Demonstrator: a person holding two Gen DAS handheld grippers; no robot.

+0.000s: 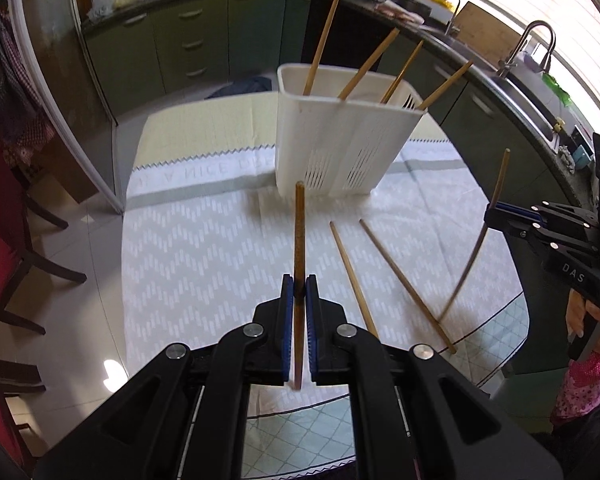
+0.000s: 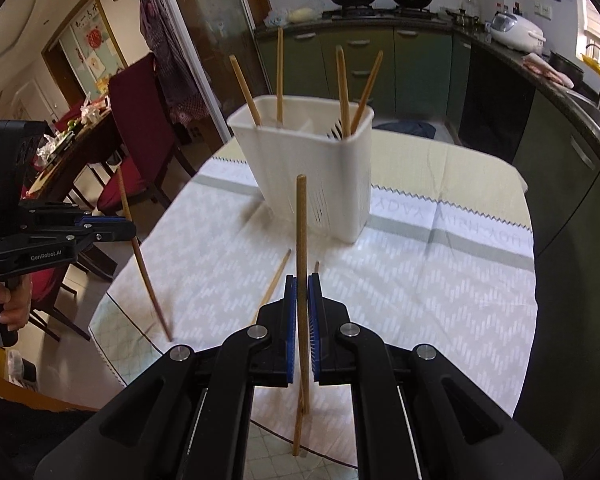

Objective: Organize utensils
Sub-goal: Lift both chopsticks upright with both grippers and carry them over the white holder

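Note:
A white slotted utensil holder [image 1: 340, 144] stands on the tablecloth with several wooden chopsticks leaning in it; it also shows in the right wrist view [image 2: 312, 172]. My left gripper [image 1: 299, 284] is shut on a wooden chopstick [image 1: 299, 232] held upright, short of the holder. My right gripper [image 2: 302, 284] is shut on another chopstick [image 2: 301, 232], also upright. In the left wrist view the right gripper [image 1: 496, 216] is at the right with its chopstick [image 1: 476, 248]. Two loose chopsticks [image 1: 404, 284] lie on the cloth between us.
The table [image 1: 496, 332] is round glass under a white patterned cloth [image 1: 204, 256]. Red chairs [image 2: 140, 152] stand at the left. Green kitchen cabinets [image 1: 204, 40], a stove and a sink line the far side. The other gripper [image 2: 112, 230] is at the left.

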